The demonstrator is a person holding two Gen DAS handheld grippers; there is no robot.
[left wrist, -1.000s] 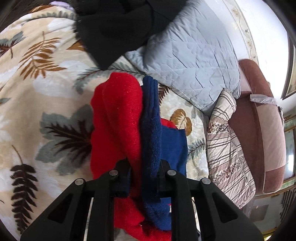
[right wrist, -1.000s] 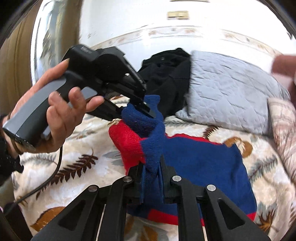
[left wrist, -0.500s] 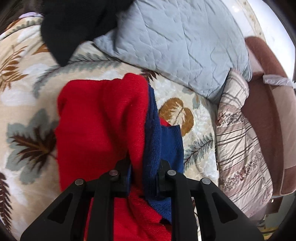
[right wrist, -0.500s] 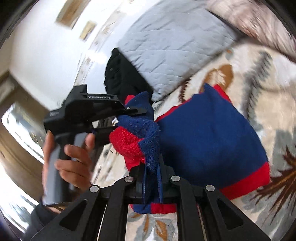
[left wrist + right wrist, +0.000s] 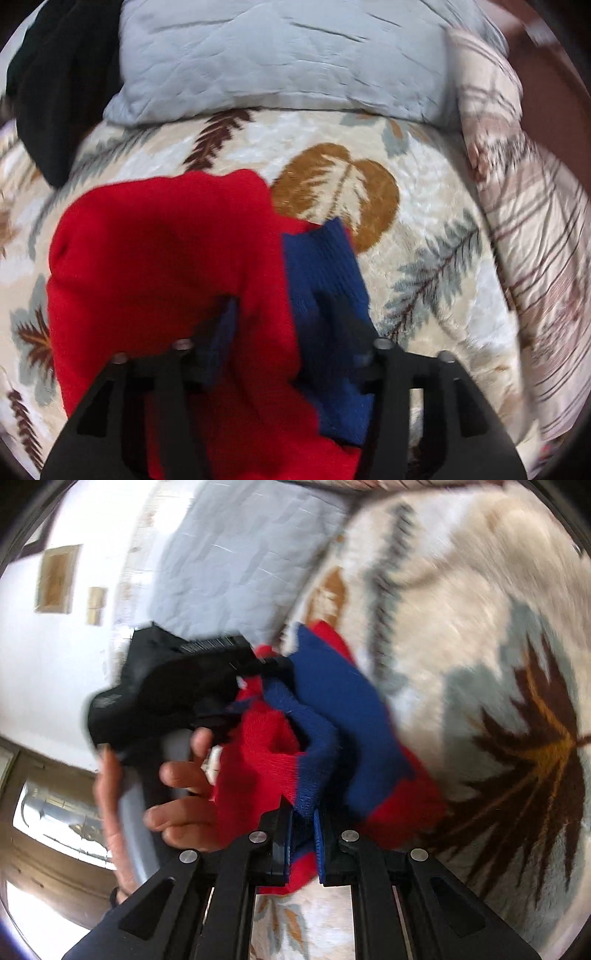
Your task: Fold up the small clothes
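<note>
A small red and blue knitted sweater (image 5: 162,266) lies bunched on the leaf-patterned blanket (image 5: 424,236). In the left wrist view my left gripper (image 5: 284,314) has its fingers spread wide with the sweater's folded edge lying between them. In the right wrist view my right gripper (image 5: 301,812) is shut on the sweater's blue and red edge (image 5: 314,753). The left gripper's black body (image 5: 177,686) and the hand holding it show at the left, its tip at the sweater.
A grey quilted pillow (image 5: 288,55) lies at the head of the bed, a black garment (image 5: 59,85) to its left, a striped cushion (image 5: 524,206) to the right. A white wall with framed pictures (image 5: 55,579) stands behind.
My left gripper's fingers have opened from their grip on the sweater's edge. Both grippers have swung over, and the red part has spread out lower over the blanket.
</note>
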